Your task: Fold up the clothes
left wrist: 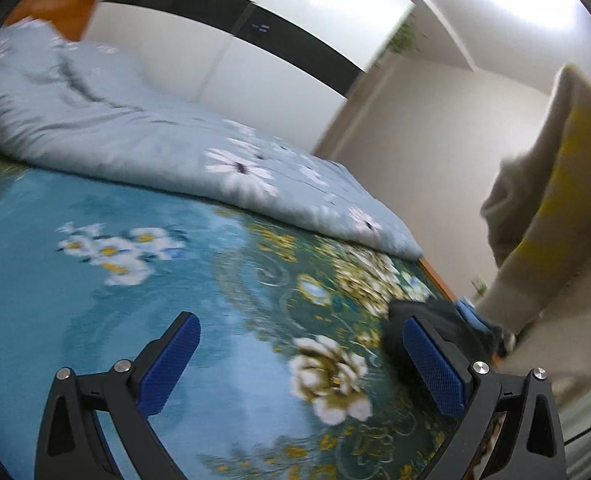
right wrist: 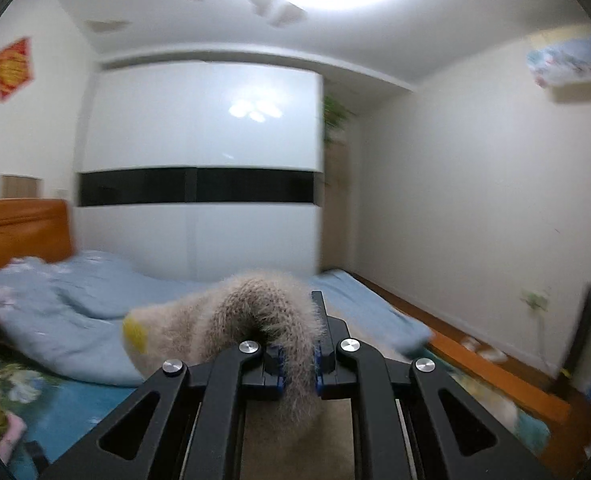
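The right tool (right wrist: 298, 354) pinches a fuzzy beige sweater (right wrist: 255, 312) lifted above the bed (left wrist: 95, 280); the left tool (left wrist: 301, 364) gapes empty over the sheet. It should catch the hanging opposite edge, then spread it flat.

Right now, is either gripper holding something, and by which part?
The right gripper is shut on a fuzzy beige garment, pinching a bunched fold of it; which part cannot be told. The left gripper is open and holds nothing.
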Action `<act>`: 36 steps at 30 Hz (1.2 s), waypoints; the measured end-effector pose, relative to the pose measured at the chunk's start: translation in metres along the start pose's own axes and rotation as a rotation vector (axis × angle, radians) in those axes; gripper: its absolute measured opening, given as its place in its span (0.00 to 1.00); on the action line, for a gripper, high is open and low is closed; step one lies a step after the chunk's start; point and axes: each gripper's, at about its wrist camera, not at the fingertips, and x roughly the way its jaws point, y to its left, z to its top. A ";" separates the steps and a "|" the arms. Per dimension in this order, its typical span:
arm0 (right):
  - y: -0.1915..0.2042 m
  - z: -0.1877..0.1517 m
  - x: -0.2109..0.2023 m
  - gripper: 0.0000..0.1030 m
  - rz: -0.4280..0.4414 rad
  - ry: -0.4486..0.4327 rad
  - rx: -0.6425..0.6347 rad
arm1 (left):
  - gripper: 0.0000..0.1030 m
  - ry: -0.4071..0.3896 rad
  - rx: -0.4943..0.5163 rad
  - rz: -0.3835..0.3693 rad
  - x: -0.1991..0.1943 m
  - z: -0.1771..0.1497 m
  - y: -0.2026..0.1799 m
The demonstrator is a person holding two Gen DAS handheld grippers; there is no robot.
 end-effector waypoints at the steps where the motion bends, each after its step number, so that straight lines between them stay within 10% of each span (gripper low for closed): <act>1: 0.012 0.006 -0.002 0.11 0.039 -0.014 -0.003 | 1.00 -0.010 -0.019 0.016 -0.006 0.001 0.012; 12: 0.065 -0.001 0.025 0.11 0.448 -0.005 0.182 | 1.00 -0.135 -0.201 0.283 -0.104 -0.002 0.142; 17: 0.030 -0.067 0.080 0.11 0.445 0.185 0.247 | 1.00 -0.094 -0.231 0.287 -0.102 -0.017 0.159; 25: -0.062 -0.294 0.129 0.11 0.270 0.635 0.143 | 1.00 0.054 -0.133 0.263 -0.050 -0.028 0.133; 36: -0.094 -0.414 0.086 0.11 0.237 0.841 0.023 | 1.00 0.251 0.118 0.242 0.049 -0.031 0.055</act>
